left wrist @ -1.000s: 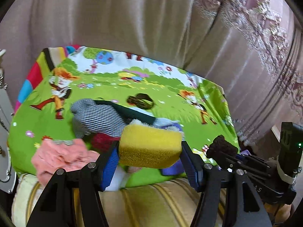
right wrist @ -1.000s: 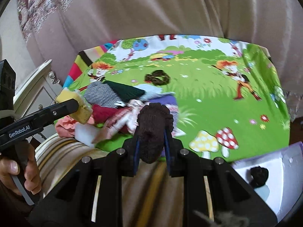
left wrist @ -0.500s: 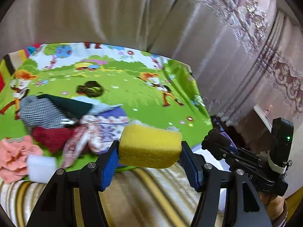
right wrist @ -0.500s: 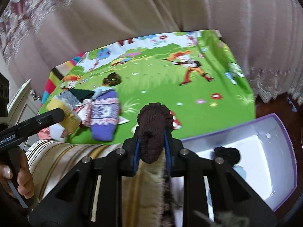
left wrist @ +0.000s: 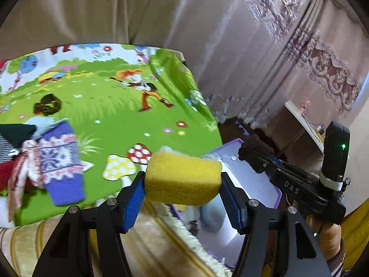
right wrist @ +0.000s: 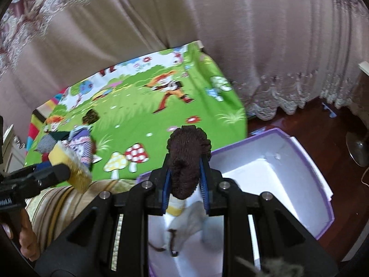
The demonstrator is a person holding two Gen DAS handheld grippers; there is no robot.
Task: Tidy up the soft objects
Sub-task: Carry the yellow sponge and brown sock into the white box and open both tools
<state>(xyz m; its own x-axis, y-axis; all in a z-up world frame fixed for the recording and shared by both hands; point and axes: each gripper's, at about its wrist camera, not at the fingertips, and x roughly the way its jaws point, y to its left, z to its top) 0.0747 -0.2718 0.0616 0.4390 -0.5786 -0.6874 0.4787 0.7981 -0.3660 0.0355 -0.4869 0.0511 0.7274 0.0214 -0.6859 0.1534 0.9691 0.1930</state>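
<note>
My left gripper (left wrist: 182, 189) is shut on a yellow sponge (left wrist: 182, 179) and holds it over the near left edge of the purple-rimmed white box (left wrist: 258, 182). My right gripper (right wrist: 186, 184) is shut on a dark brown knitted piece (right wrist: 186, 161) and holds it above that box (right wrist: 288, 184), which has pale soft items inside (right wrist: 184, 219). The left gripper and its sponge (right wrist: 69, 168) show at the left of the right wrist view. The right gripper (left wrist: 253, 152) shows at the right of the left wrist view.
A green cartoon-print mat (left wrist: 115, 106) covers a table. On its left lie a purple patterned sock (left wrist: 60, 159), red and striped cloths (left wrist: 7, 161) and a dark hair tie (left wrist: 47, 107). Curtains (right wrist: 253, 34) hang behind. A striped cushion (right wrist: 57, 203) lies below.
Both grippers have swung to the right, away from the cloth pile and over the white box, each still holding its item.
</note>
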